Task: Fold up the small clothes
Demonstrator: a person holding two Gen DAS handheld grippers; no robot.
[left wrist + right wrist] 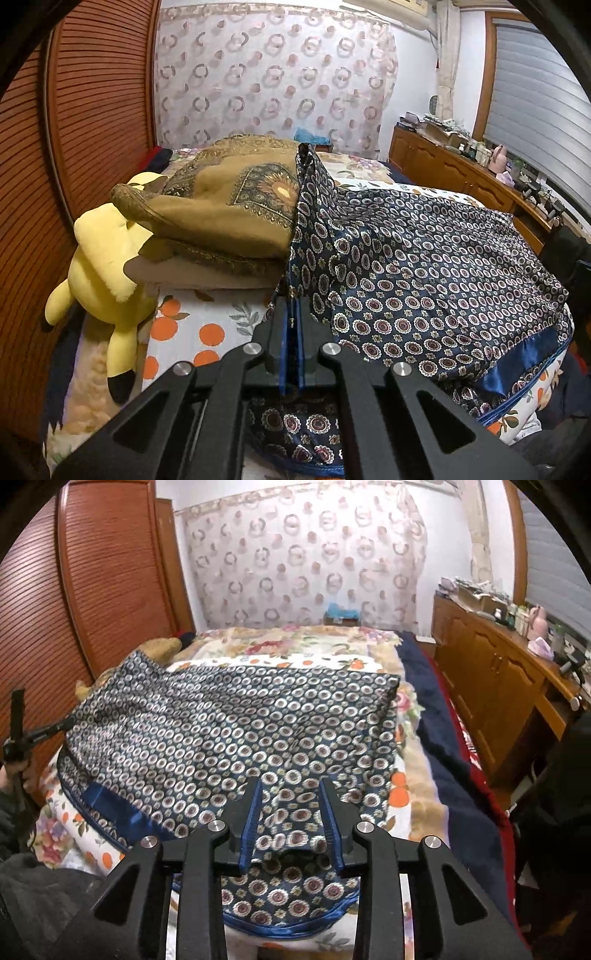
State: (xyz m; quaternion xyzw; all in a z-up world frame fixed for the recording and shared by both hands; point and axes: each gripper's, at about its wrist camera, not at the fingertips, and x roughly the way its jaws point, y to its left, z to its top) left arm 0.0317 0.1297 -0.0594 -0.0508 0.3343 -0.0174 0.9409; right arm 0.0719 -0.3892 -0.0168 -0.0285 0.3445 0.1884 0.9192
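From the left wrist camera we've got the left gripper (291, 314) clamped tight on a raised fold of the navy patterned garment (424, 266), fingers pressed together with the cloth pinched between them, so the fabric tents up toward the far end of the bed. The rest of the garment is draped over the bed (192, 325), which has an orange-fruit print sheet. Just left of the garment sits a brown embroidered cushion (229, 214) on a folded pile, and a yellow plush toy (99, 273) leans against that, pretty much crowding that side. A wooden cabinet (454, 173) runs along the wall well right of the garment. Switching to the right wrist camera, the right gripper (291, 805) hangs over the garment's (221, 731) near edge with its blue-lined fingers (255, 812) spread apart; cloth lies between and under them, but they aren't pinching it. The garment's satin blue band (114, 805) shows to the gripper's left, and a dark blue blanket (439, 738) lies along the bed to the garment's right.
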